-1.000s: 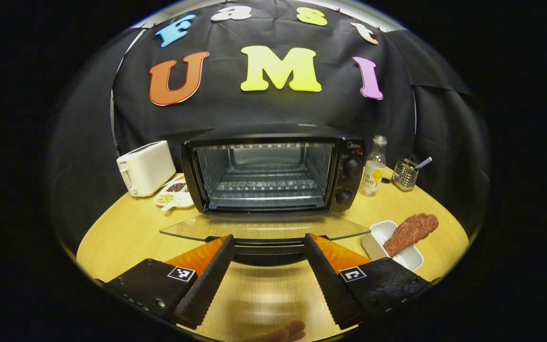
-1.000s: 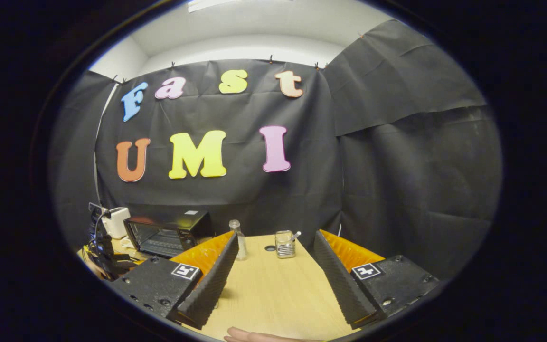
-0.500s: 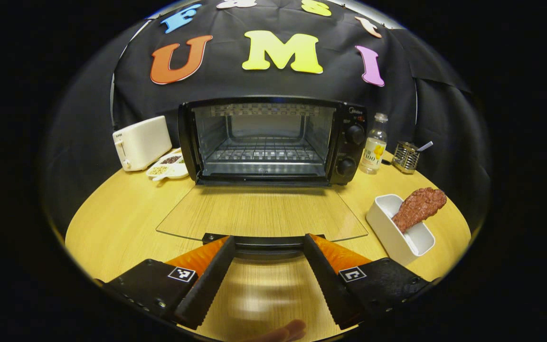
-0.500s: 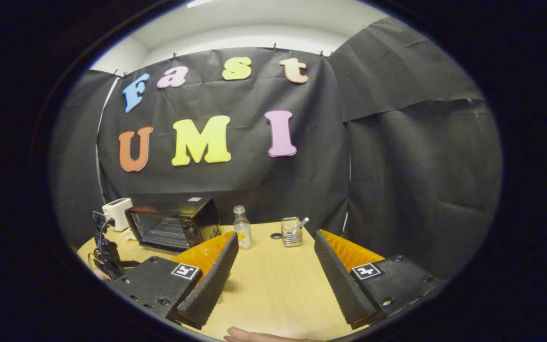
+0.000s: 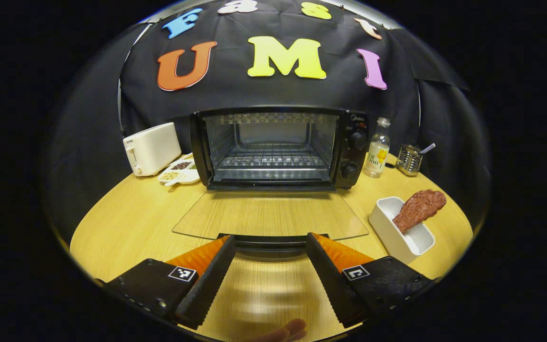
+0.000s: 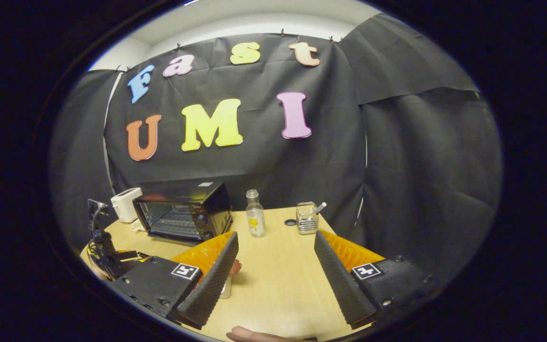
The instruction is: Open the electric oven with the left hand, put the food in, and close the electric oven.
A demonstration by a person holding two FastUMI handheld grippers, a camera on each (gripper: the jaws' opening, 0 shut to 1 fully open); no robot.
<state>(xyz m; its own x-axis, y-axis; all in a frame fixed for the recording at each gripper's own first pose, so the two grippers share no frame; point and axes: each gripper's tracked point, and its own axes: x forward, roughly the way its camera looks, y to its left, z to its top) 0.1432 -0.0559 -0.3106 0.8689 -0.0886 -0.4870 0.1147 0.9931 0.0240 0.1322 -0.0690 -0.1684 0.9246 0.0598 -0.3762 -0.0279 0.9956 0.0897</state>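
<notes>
Electric oven (image 5: 278, 147), rear centre of table (image 5: 126, 223): glass door (image 5: 268, 216) now fully lowered flat, opening step done. Left gripper (image 5: 269, 266) spread apart, backing off door handle (image 5: 269, 241). Right gripper (image 6: 276, 270) spread apart, empty. Food (image 5: 419, 209) in white dish (image 5: 397, 235), right table edge, awaiting pickup.

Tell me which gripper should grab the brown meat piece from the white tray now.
Right, probably. The right gripper is open and empty, with the brown meat piece just beside its finger. The left gripper sits at the handle of the oven's lowered glass door.
</notes>
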